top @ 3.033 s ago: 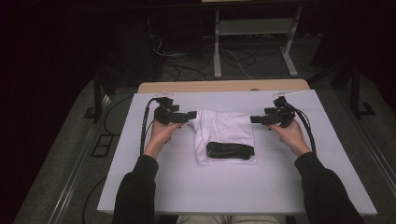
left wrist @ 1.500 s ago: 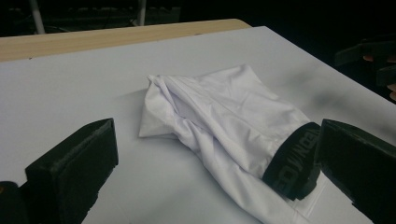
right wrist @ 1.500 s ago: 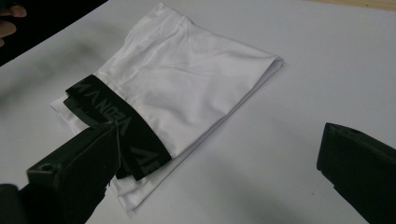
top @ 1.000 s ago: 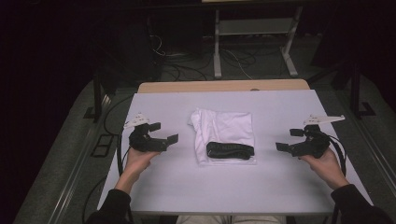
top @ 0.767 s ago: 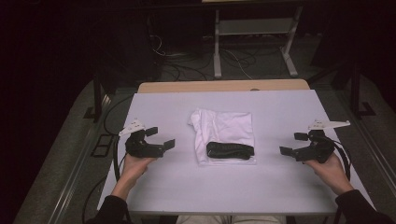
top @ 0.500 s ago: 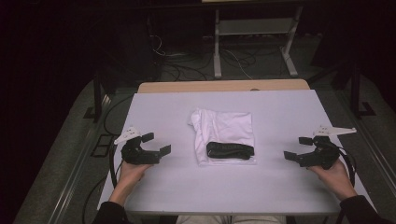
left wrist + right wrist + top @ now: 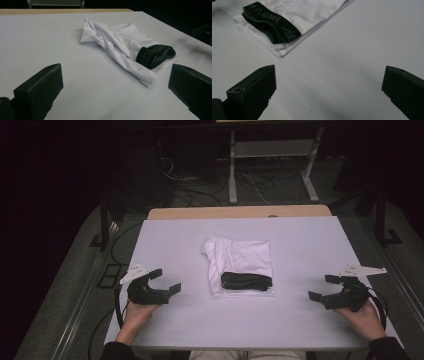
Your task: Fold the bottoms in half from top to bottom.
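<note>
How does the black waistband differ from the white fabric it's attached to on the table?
The black waistband is a dark, narrow strip bearing lettering; the white fabric is pale, plain and much broader. The waistband lies at the near end; the fabric bunches into wrinkles at the far end. Both rest folded, untouched.

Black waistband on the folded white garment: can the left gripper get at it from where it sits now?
Probably yes. The left gripper is open, and bare table lies between it and the black waistband atop the folded white garment.
</note>
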{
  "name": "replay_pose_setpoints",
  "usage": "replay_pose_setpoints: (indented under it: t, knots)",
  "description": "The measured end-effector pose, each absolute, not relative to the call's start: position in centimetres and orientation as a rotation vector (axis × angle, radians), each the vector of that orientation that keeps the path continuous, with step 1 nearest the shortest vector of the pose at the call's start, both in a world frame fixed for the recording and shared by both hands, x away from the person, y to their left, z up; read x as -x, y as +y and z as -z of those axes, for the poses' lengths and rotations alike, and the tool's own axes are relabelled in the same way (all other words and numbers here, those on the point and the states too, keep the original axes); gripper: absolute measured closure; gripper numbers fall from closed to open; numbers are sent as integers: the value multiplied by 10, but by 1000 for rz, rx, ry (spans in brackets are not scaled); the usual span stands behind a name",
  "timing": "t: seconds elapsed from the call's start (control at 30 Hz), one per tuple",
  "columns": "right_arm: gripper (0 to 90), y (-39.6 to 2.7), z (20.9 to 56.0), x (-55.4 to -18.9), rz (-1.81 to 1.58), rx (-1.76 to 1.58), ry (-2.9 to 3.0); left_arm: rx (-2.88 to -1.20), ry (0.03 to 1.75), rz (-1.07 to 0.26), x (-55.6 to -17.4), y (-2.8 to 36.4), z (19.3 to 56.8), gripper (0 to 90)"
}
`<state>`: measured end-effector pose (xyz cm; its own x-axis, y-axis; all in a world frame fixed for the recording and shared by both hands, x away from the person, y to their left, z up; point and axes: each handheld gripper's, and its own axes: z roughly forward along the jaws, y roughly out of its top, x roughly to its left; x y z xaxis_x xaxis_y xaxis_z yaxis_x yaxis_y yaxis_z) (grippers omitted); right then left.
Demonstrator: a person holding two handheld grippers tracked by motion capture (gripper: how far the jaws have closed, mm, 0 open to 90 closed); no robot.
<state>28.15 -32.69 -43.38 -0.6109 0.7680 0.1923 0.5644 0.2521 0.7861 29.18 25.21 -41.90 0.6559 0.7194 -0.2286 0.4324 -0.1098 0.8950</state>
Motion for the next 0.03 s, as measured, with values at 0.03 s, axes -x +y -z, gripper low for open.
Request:
replay_pose_setpoints:
  t: [0.03]
  knots:
    - [0, -327, 434, -281, -1284, -1242, 2294, -1739, 934, -315, -291, 252, 419, 0]
